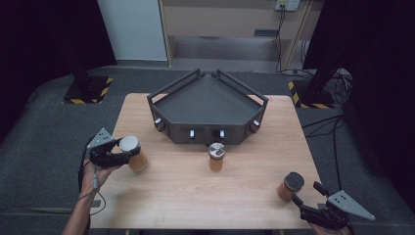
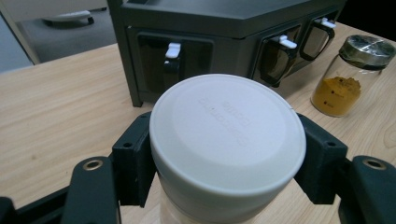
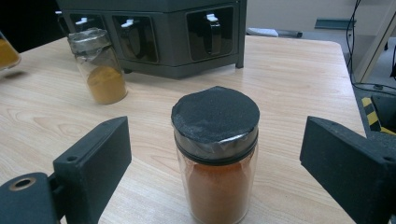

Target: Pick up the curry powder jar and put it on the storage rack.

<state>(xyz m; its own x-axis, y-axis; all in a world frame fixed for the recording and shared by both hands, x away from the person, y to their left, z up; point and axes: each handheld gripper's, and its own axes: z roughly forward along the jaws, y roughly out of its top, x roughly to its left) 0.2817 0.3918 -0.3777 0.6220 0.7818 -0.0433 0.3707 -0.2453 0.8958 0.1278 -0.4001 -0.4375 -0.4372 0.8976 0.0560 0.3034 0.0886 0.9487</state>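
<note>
The left gripper (image 1: 128,155) is clamping the white-lidded jar (image 2: 227,135) at the table's left edge, ready for carrying. The right gripper (image 3: 217,158) is standing wide open around the black-lidded jar (image 3: 215,154), untouched, lining up a grasp.

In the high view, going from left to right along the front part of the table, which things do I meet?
Left gripper → white-lidded jar → silver-lidded jar → black-lidded jar → right gripper.
</note>
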